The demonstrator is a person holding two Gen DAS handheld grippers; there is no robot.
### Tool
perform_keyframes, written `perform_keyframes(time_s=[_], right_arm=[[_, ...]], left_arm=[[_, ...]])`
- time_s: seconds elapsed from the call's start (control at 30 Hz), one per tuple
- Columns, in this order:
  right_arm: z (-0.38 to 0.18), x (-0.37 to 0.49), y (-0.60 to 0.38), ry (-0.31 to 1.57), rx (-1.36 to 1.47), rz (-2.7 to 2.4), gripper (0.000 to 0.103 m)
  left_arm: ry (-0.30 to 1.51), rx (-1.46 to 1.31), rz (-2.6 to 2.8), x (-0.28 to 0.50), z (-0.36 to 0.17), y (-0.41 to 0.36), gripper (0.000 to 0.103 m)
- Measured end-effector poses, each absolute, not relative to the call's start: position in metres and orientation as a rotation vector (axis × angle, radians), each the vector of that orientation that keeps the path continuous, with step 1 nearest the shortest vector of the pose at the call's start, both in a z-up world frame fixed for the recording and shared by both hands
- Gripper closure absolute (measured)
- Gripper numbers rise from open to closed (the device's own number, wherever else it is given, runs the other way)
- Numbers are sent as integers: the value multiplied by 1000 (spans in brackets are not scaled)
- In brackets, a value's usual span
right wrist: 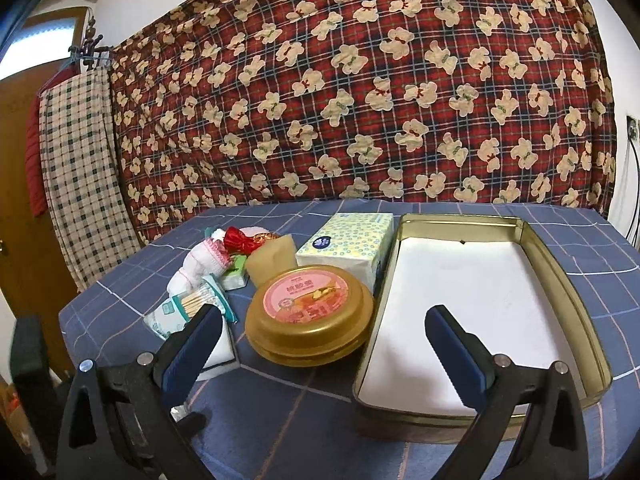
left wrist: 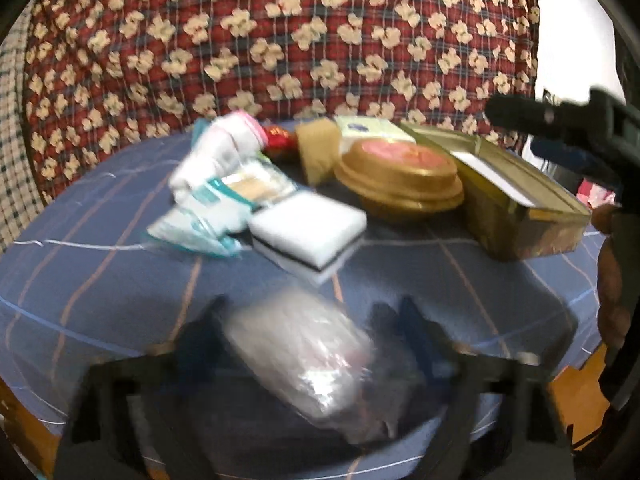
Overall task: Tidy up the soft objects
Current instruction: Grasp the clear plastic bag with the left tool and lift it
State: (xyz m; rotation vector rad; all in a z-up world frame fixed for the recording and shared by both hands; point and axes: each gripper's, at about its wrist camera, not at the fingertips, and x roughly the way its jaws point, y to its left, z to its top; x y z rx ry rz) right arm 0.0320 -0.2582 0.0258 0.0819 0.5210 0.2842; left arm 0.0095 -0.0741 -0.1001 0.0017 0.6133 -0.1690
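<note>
A clear plastic-wrapped soft pack [left wrist: 308, 360] lies on the blue plaid cloth between the spread fingers of my left gripper [left wrist: 308, 320]; blur smears its edges, and I see no grip on it. Behind it sit a white sponge [left wrist: 308, 232], a cotton swab packet [left wrist: 248, 190], a rolled white cloth [left wrist: 224, 148], a yellow sponge [left wrist: 318, 148] and a tissue pack [left wrist: 368, 130]. My right gripper [right wrist: 326, 344] hangs open and empty, above the table's near side, between the round gold tin [right wrist: 308, 312] and the open rectangular tin [right wrist: 460, 219].
The rectangular tin holds only a white lining. A red bow [right wrist: 240, 240] lies behind the rolled cloth [right wrist: 200, 268]. A red bear-print quilt [right wrist: 360, 100] hangs behind the table. A person's hand [left wrist: 608, 280] shows at the right, by the wooden table edge [left wrist: 568, 392].
</note>
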Motion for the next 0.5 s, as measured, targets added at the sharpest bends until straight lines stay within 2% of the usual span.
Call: perform_keyframes(time_s=[0.03, 0.1, 0.5], right_arm=[[26, 31, -256, 520, 76, 287, 1], [26, 30, -254, 513, 66, 295, 1], [18, 28, -233, 501, 0, 351, 1]], left_arm=[[602, 6, -168, 8, -99, -74, 61], [605, -8, -192, 8, -98, -70, 89], [530, -66, -211, 12, -78, -43, 95]])
